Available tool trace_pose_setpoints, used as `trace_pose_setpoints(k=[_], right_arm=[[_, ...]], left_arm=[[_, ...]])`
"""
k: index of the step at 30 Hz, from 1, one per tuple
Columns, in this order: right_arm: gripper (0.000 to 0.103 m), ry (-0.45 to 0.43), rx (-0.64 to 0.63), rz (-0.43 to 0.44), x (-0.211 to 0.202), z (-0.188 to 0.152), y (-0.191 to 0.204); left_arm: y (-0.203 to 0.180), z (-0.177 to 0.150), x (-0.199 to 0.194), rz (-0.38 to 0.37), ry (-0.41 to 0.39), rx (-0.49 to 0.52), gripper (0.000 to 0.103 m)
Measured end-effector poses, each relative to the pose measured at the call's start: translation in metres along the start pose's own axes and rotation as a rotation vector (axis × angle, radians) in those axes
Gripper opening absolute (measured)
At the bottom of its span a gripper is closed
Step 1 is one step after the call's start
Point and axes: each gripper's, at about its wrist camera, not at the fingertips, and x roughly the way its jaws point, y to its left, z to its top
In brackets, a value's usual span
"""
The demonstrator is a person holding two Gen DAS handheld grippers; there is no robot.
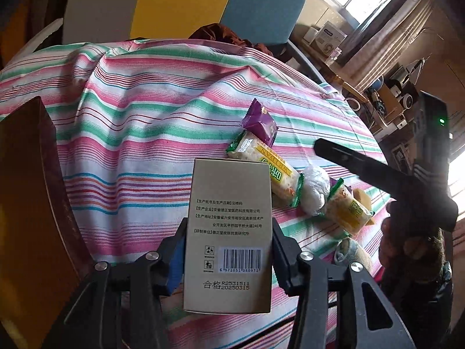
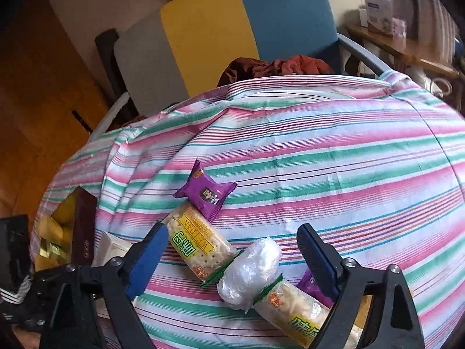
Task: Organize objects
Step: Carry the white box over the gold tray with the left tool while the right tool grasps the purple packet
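Both left gripper [image 1: 228, 250] pads clamp upright tan box [image 1: 229, 224].

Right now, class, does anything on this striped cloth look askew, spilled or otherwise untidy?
Yes. The snacks lie in a crooked, overlapping row: the purple packet rests on one end of a cracker pack, and a white plastic-wrapped bundle is wedged between that and a second cracker pack. Nothing is spilled.

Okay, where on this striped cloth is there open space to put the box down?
The striped cloth is bare left of the box and beyond the purple packet, up to its far edge by the chair. It is crowded along the near right, where cracker packs and a white plastic bundle lie in a row.
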Motion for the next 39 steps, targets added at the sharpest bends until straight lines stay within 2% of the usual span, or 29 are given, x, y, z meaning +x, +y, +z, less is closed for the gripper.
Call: trace_pose_setpoints(k=[1, 2, 6, 12, 13, 14, 16, 22, 27, 30, 34, 39], right_arm=[[0.075, 0.012, -0.042, -0.018, 0.006, 0.002, 0.009], [0.072, 0.023, -0.079, -0.038, 0.012, 0.003, 0.018], [0.07, 0.068, -0.197, -0.095, 0.044, 0.015, 0.045], [0.07, 0.168, -0.309, -0.197, 0.103, 0.035, 0.062], [0.067, 0.173, -0.307, -0.199, 0.109, 0.037, 0.061], [0.045, 0.178, -0.295, -0.201, 0.114, 0.04, 0.059], [0.043, 0.192, -0.261, -0.194, 0.119, 0.045, 0.056], [0.04, 0.156, -0.263, -0.173, 0.098, 0.044, 0.065], [0.04, 0.049, -0.257, -0.144, 0.049, 0.042, 0.078], [0.04, -0.002, -0.25, -0.091, 0.019, 0.035, 0.088], [0.04, -0.008, -0.29, -0.005, -0.012, 0.004, 0.105], [0.04, 0.057, -0.371, 0.08, -0.018, -0.046, 0.126]], left_arm=[[0.0, -0.002, -0.006, -0.011, -0.01, 0.004, 0.051], [0.001, -0.004, -0.015, -0.019, -0.022, 0.008, 0.051], [0.007, -0.008, -0.041, -0.032, -0.07, 0.014, 0.05], [0.028, -0.018, -0.077, -0.056, -0.115, -0.03, 0.05], [0.032, -0.02, -0.083, -0.057, -0.12, -0.037, 0.05], [0.035, -0.022, -0.086, -0.058, -0.121, -0.045, 0.05], [0.041, -0.026, -0.093, -0.058, -0.129, -0.06, 0.05], [0.059, -0.037, -0.106, -0.035, -0.153, -0.106, 0.05], [0.079, -0.048, -0.128, 0.001, -0.197, -0.144, 0.05], [0.1, -0.054, -0.142, 0.046, -0.227, -0.185, 0.05], [0.145, -0.053, -0.156, 0.134, -0.251, -0.264, 0.05], [0.201, -0.035, -0.154, 0.258, -0.233, -0.342, 0.05]])
